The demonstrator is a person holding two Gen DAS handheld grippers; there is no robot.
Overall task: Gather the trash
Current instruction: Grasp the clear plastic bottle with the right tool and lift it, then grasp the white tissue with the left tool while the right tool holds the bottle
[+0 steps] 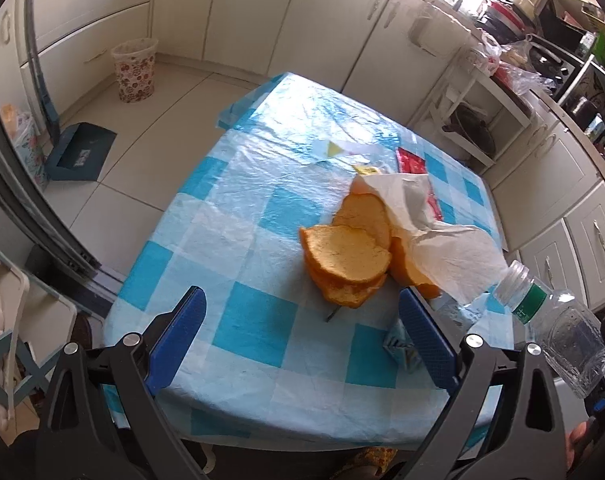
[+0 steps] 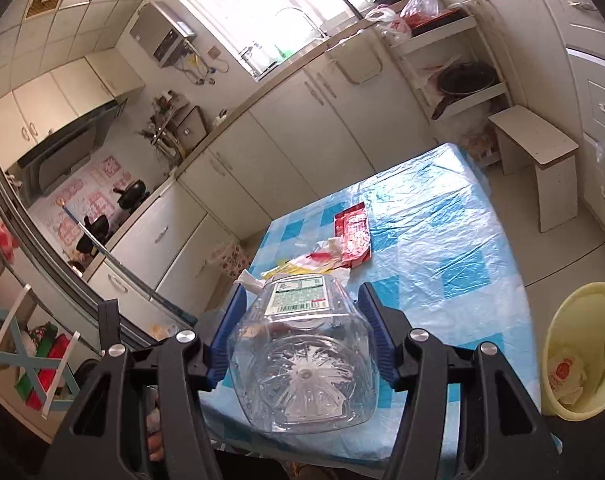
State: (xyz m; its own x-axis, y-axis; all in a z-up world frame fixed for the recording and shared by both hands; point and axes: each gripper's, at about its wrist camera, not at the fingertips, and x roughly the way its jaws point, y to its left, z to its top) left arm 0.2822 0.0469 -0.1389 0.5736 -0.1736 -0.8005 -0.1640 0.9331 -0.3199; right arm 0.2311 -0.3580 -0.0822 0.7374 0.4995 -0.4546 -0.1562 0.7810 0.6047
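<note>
My right gripper [image 2: 302,304] is shut on a clear plastic bottle [image 2: 302,364] with a green label, held above the near edge of the blue-checked table [image 2: 442,248]. The same bottle shows in the left wrist view [image 1: 550,320], uncapped and tilted. My left gripper [image 1: 298,320] is open and empty above the table's near side, just short of a pile of orange peel [image 1: 346,256]. A crumpled white tissue [image 1: 434,236] lies over the peel. A red wrapper [image 1: 412,160] and a white-yellow wrapper [image 1: 338,148] lie beyond. A small blue-green packet [image 1: 400,348] lies by my left gripper's right finger.
A yellow bin [image 2: 582,348] holding some trash stands on the floor right of the table. A flowered bin [image 1: 134,68] and a blue dustpan [image 1: 80,152] are on the floor to the far left. Cabinets ring the room, and a small stool [image 2: 538,152] stands beyond the table.
</note>
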